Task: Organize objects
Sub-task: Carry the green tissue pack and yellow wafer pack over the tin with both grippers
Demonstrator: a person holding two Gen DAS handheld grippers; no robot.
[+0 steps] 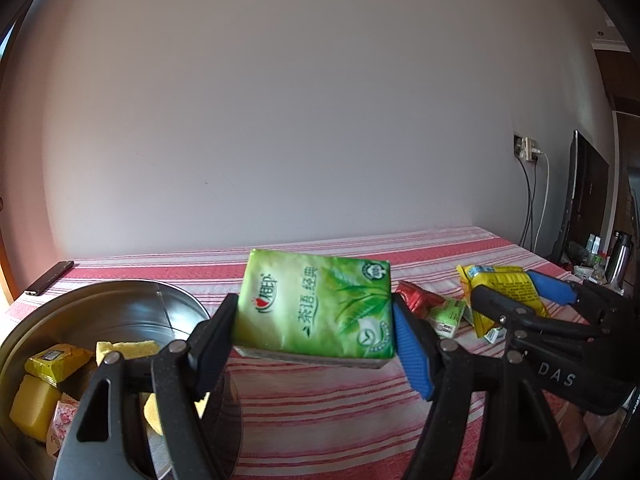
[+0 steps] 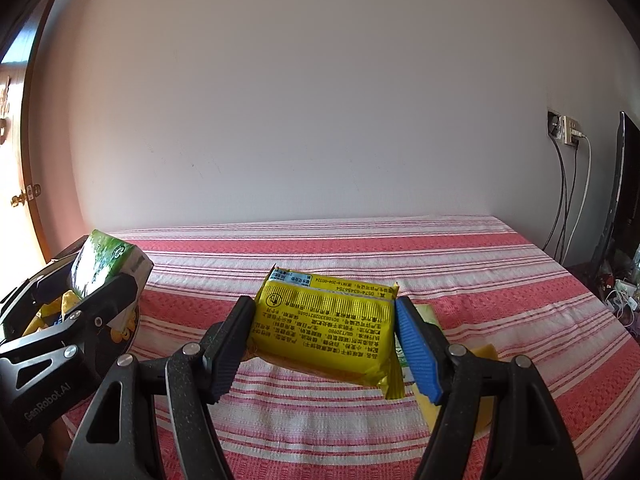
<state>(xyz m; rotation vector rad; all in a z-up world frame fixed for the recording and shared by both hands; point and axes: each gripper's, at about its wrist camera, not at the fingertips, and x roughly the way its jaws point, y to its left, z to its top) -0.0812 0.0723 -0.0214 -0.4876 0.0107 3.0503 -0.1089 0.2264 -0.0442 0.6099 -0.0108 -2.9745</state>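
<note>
My left gripper [image 1: 314, 320] is shut on a green tissue pack [image 1: 316, 304] and holds it above the striped cloth, just right of a round metal tray [image 1: 120, 308]. The tray holds yellow sponges [image 1: 34, 406], a yellow packet [image 1: 58, 362] and a pink packet. My right gripper [image 2: 324, 336] is shut on a yellow snack packet [image 2: 324, 332], lifted above the cloth. In the left wrist view the right gripper [image 1: 520, 292] with its yellow packet [image 1: 504, 288] is at the right. In the right wrist view the left gripper [image 2: 100, 280] with the green pack [image 2: 108, 264] is at the far left.
A red packet [image 1: 418, 298] and a small green packet [image 1: 450, 316] lie on the red-striped cloth [image 1: 320, 412] between the grippers. A yellow sponge [image 2: 480, 404] lies under my right gripper. A dark phone [image 1: 50, 278] lies at the far left. A wall stands behind; cables and a monitor are at the right.
</note>
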